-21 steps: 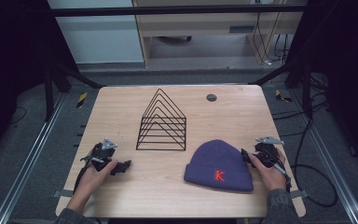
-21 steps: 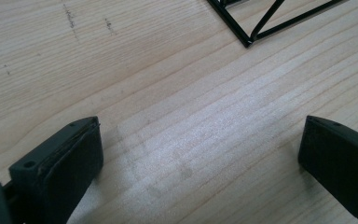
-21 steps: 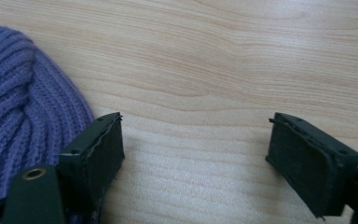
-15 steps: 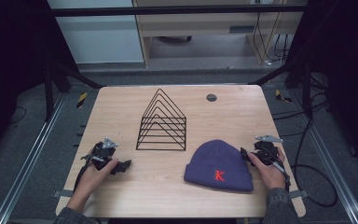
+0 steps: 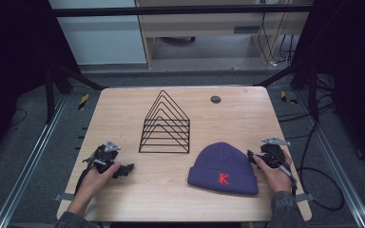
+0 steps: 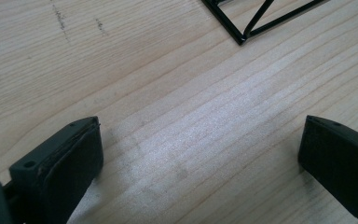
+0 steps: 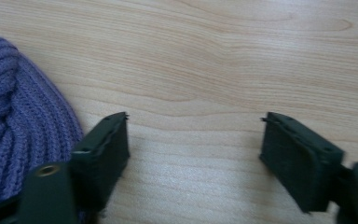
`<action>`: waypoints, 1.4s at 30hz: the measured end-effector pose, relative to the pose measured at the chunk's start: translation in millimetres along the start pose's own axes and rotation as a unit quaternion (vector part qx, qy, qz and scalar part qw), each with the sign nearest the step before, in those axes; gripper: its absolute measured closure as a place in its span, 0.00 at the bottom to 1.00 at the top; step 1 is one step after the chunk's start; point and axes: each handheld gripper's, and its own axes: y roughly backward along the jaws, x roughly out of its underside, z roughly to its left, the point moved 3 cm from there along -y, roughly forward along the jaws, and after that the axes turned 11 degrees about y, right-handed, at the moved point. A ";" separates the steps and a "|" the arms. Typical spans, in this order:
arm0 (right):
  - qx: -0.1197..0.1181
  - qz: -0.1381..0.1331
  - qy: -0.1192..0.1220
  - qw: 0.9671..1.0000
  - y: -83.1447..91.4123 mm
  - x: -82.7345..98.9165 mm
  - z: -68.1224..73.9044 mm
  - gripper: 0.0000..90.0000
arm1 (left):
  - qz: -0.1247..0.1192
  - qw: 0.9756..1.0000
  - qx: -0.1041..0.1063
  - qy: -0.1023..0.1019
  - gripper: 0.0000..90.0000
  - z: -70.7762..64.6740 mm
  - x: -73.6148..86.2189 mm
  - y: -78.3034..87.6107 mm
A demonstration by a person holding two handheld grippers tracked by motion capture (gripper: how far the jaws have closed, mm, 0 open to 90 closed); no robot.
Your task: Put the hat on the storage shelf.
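Counts: 2 grippers, 1 wire rack, 1 beanie, 1 small dark disc, all on one wooden table.

Left gripper: near the table's left front corner, lying low on the wood, held in the person's left hand. It points right, towards the middle of the table. In the left gripper view its jaws stand wide apart with bare wood between them. Nothing held, nothing touching the pads. A corner of the rack's base shows at the top of that view, well clear of the jaws.

Wire rack: black, triangular frames stacked one behind another, standing upright mid-table. Its row of frames runs from front to back.

Dark disc: far side of the table, right of the rack and apart from it.

Beanie: purple knit with a red K on the cuff, lying flat front right. The crown points to the far side, and the cuff faces the person. Its long axis runs left-right along the cuff.

Right gripper: just beside the beanie's right edge, in the right hand, pointing left at the hat. The jaws are open with bare wood between them. In the right gripper view the knit lies against the outside of the left jaw, not in the gap. No grip.
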 end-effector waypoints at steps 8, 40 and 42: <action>-0.008 0.009 0.014 1.000 13.0 -21.5 1.2 0.32 | 0.000 1.000 0.001 -0.002 0.00 -0.7 0.6 0.4; -0.128 0.056 0.102 0.985 -11.4 -72.8 61.6 0.40 | -0.001 1.000 0.005 -0.003 0.00 -1.9 0.8 0.1; -0.131 0.057 0.099 0.985 -12.3 -72.3 62.5 0.40 | -0.001 1.000 0.005 -0.003 0.00 -1.9 0.8 0.0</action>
